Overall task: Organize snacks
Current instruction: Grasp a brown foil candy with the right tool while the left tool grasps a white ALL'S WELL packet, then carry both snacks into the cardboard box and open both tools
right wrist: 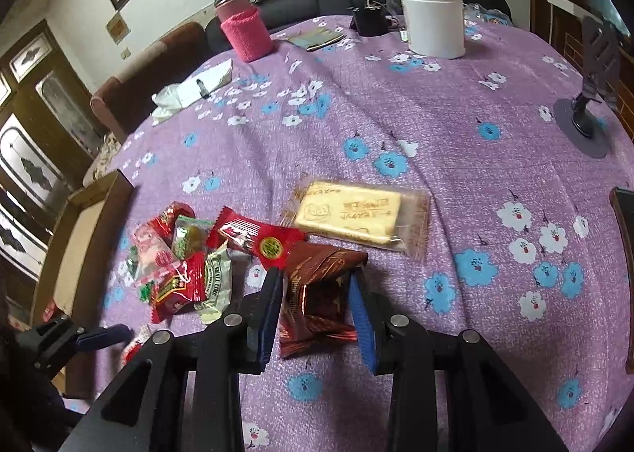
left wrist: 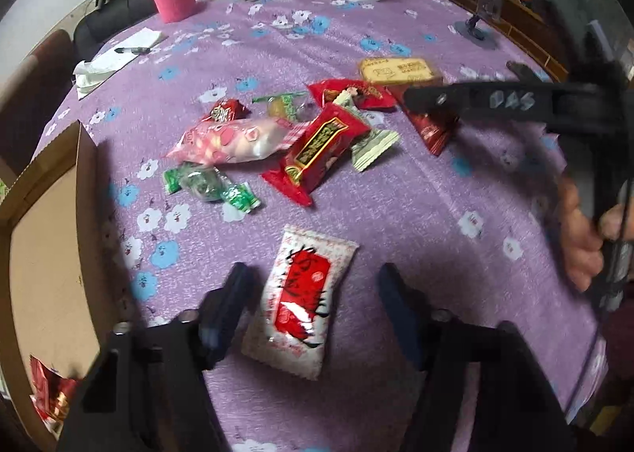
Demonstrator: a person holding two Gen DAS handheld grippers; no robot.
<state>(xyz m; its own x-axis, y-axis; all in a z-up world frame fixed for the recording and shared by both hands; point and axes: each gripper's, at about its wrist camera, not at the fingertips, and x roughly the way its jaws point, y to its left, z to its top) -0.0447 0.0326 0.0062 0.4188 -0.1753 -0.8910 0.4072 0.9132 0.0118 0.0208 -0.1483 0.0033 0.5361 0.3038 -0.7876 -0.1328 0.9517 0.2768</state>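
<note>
1. Left wrist view: most snacks loose on the desk point(left wrist: 396, 222); pile point(left wrist: 277, 142) mid-desk, biscuit pack point(left wrist: 396, 69) behind it. Cardboard box point(left wrist: 43, 238) at left edge, holding only one red wrapper point(left wrist: 47, 392) as far as shown. Early in the sorting, by the look of it. Left gripper point(left wrist: 313, 285) fingers point(left wrist: 233, 293) half open, straddling a white-and-red packet point(left wrist: 301, 305); one finger just beside its edge, the other apart. Not gripped.

2. Right wrist view: right gripper point(right wrist: 317, 309) fingers point(right wrist: 269, 309) narrow, blue pads pressing both sides of a dark brown packet point(right wrist: 317, 305) lying beside the pile point(right wrist: 186, 253). Biscuit pack point(right wrist: 356, 218) just beyond, untouched. Box point(right wrist: 91, 238) at far left.
</note>
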